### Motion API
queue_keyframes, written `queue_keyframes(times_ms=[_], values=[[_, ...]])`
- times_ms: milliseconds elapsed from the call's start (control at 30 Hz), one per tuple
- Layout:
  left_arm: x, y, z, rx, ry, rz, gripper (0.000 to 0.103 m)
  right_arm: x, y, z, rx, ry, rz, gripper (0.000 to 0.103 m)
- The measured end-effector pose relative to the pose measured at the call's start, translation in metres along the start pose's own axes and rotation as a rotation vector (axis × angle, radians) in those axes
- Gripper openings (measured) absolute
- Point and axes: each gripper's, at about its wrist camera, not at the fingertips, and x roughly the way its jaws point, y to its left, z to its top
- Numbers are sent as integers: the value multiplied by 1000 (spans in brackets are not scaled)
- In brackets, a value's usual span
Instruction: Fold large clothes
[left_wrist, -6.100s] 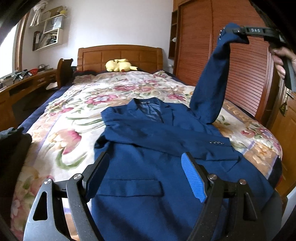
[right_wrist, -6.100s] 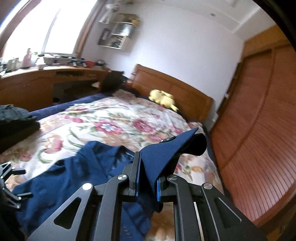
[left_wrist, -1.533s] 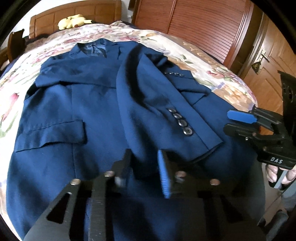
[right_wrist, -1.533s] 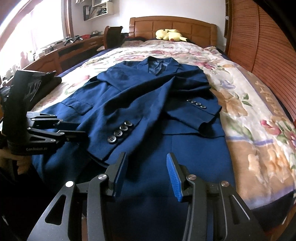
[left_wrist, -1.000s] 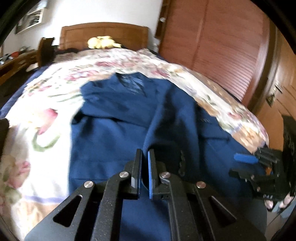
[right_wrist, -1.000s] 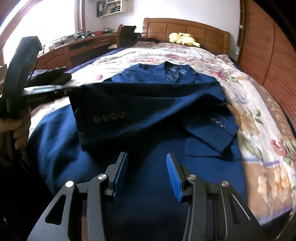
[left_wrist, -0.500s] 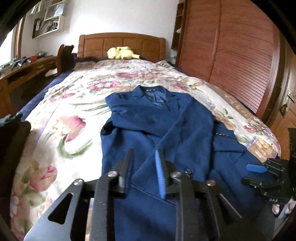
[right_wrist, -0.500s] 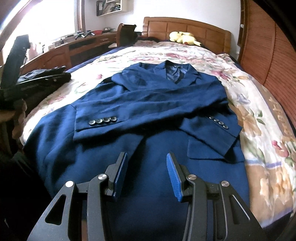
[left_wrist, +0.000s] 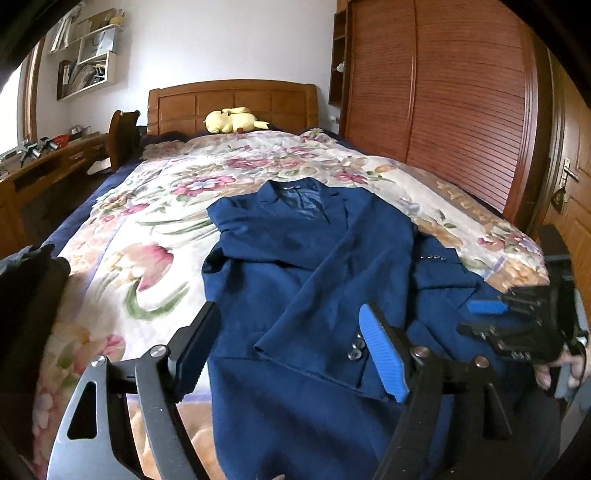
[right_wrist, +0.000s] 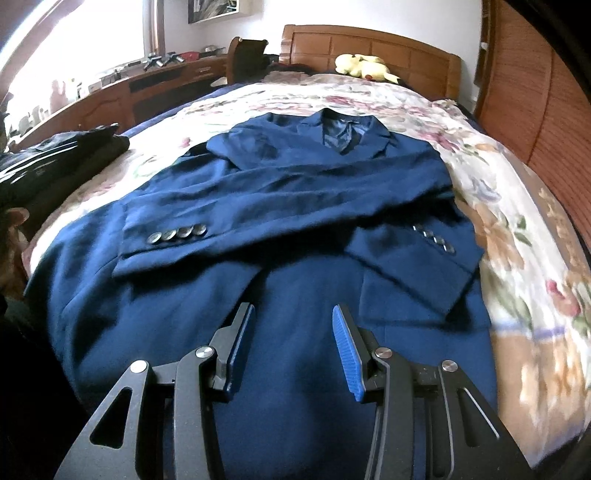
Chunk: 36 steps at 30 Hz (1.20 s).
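navy jacket (right_wrist: 295, 192) flat on floral bed (right_wrist: 524, 221), sleeves crossed over chest, left gripper (left_wrist: 291, 354) and right gripper (right_wrist: 291, 350) at 6 o'clock, jaws wide, gripping nothing.

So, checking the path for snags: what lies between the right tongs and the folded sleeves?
Only bare jacket front, in the right wrist view; right tongs open.

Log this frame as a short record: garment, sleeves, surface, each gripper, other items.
garment: navy blazer, lying flat, collar toward headboard
sleeves: both folded across the chest, cuffs with buttons showing
surface: bed with floral quilt
left gripper: open, above the blazer's lower part, holding nothing
right gripper: open, above the hem, holding nothing
other items: yellow plush at headboard; dark clothes at the bed's left edge
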Motion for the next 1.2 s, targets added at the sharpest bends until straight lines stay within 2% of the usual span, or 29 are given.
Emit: queue_keyframes(times_ms=[333,433,533,567,667,800,1000,1200], values=[[-7,17,-9,-19,0,37,78,85,-37,87,28,77,-28,45],[-9,20,-11,-16,3,46,78,114,-47,95,87,128,-50,45],[-11,23,-12,-17,1,52,78,142,-47,92,113,199,-22,45],[-12,23,-12,-17,0,51,78,146,-47,90,113,199,-19,45],[-13,26,-14,-24,0,48,78,146,-47,86,111,170,-8,46],[-14,29,-16,-27,6,51,78,138,-51,79,106,186,-5,48],[-15,30,-17,-21,0,62,78,102,-44,67,34,181,-18,48],[-14,27,-17,-15,3,66,78,47,-45,40,24,127,-2,48]])
